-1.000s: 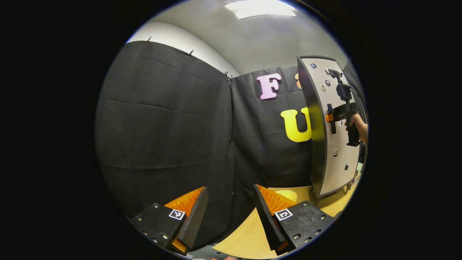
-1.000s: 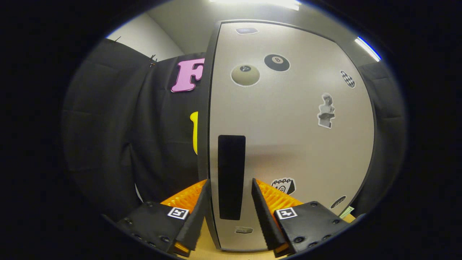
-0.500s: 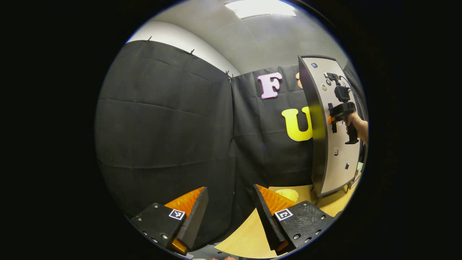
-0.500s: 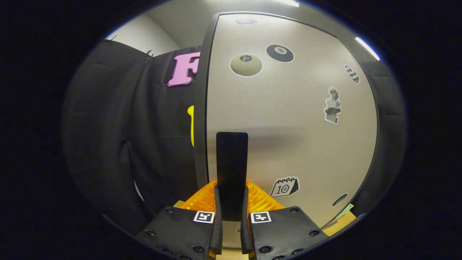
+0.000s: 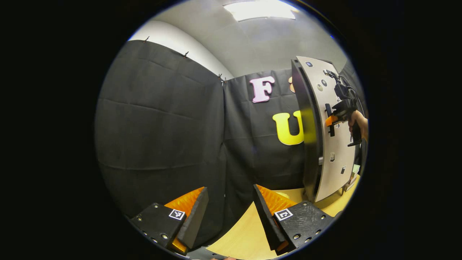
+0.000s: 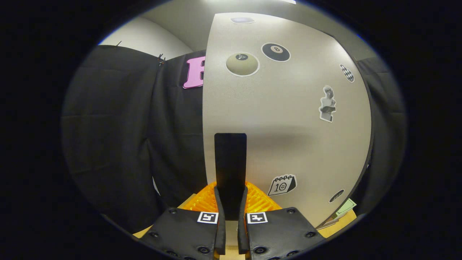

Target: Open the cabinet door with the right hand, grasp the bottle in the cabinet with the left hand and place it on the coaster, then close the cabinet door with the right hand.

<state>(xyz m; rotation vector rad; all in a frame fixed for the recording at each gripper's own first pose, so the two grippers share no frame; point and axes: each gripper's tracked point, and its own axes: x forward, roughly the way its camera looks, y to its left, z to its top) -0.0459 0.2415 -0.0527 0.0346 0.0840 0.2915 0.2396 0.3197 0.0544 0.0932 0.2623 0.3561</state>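
Straight ahead of my right tool, the cabinet door stood pale and upright, and its dark vertical handle ran down between the two fingers. Both fingers were pinched in on the lower part of that handle, one on each side, so the tool was nearly closed with the handle clamped in it. Stickers dotted the door above and to the right of the tool: a pale ball, a black ball, a small bust and a little calendar. In the left gripper view the door showed far off to the right of my left tool, swung a little way out from the dark cabinet body, with a gap at its near edge. There I could also see the right tool at the handle and the hand holding its grip. I couldn't see into the cabinet, so I could not tell where the bottle stood.

My left tool hung wide open with nothing between its fingers, held low over the near edge of the wooden bench. A pale yellow patch, perhaps the coaster, peeked out just above its right finger, too hidden to be sure.
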